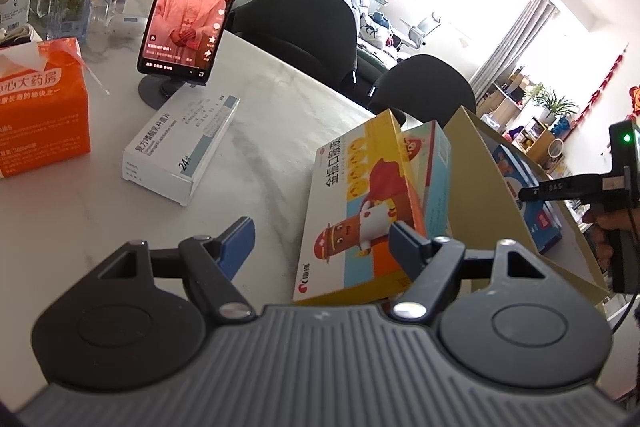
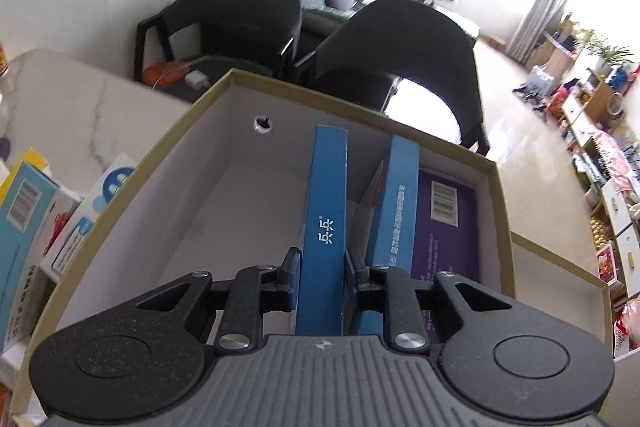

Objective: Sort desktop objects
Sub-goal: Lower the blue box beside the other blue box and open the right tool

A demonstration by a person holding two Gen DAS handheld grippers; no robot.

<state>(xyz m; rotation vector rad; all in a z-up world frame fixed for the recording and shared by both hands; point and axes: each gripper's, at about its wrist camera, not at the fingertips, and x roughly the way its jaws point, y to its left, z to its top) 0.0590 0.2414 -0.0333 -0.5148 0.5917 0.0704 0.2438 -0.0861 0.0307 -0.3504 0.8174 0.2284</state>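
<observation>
Right gripper [image 2: 322,281] clamped on blue box [image 2: 326,211] printed "乐乐", on edge, long axis pointing away, inside cardboard box [image 2: 496,211]; left gripper [image 1: 320,241] wide open, empty, beside "金振口服液" carton [image 1: 360,211]

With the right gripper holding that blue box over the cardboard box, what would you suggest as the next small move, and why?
Probably lower it a little further and then open the fingers. The right gripper is shut on the blue box, held on edge inside the cardboard box, beside another blue box already standing there. The floor to its left looks bare, so there seems to be room.
</observation>
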